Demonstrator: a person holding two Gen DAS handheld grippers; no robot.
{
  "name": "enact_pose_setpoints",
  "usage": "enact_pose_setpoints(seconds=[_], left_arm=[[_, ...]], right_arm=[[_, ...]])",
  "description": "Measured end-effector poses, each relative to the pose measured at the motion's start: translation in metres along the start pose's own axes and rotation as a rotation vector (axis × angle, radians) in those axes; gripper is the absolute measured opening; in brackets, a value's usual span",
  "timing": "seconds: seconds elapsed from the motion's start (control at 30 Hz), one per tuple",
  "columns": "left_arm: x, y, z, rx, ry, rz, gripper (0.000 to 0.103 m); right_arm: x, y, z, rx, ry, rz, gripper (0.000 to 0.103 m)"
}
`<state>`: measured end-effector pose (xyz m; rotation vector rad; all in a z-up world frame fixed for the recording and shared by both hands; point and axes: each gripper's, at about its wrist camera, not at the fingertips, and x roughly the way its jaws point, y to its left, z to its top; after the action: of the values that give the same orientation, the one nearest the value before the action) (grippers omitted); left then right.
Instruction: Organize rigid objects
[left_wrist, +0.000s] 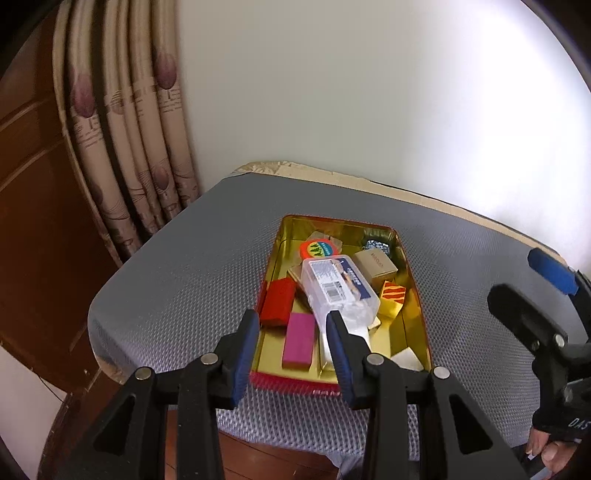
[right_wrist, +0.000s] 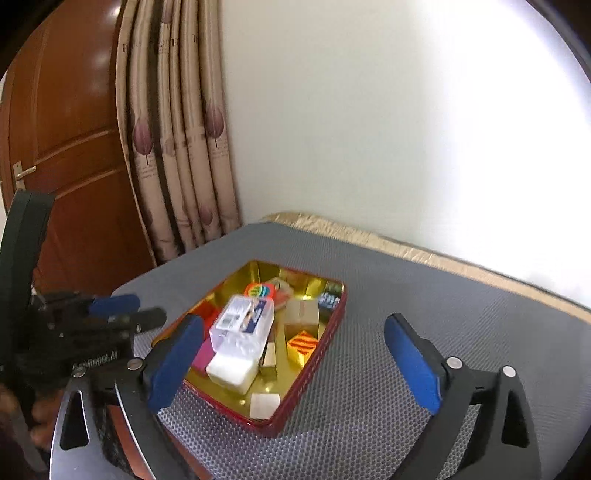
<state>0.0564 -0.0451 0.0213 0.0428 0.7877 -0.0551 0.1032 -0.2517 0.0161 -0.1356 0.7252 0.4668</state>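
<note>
left claw (left_wrist: 291, 341) apart, holding nothing, above tin's near rim | right claw (right_wrist: 295, 362) wide apart, empty | tin (left_wrist: 419, 295) on gray mat (left_wrist: 177, 280) over desk, holding clear plastic case (left_wrist: 338, 288), red box (left_wrist: 277, 302), pink block (left_wrist: 300, 345), others | mat bare around tin; gathering looked nearly done
</note>
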Motion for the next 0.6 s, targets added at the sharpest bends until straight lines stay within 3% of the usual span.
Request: enact_pose_setpoints(seconds=[0.23,0.6], left_arm=[[-0.019,0.016,-0.016,-0.052,-0.039,0.013,0.040],[-0.029,0.003,-0.037,0.008,-0.075,0.037,0.040]], right_arm=[[-0.013,0.025,0.004,-0.047,-0.044,-0.069,0.102],[-0.024,0.043,-0.006,0.003,-0.037,-0.131,0.102]])
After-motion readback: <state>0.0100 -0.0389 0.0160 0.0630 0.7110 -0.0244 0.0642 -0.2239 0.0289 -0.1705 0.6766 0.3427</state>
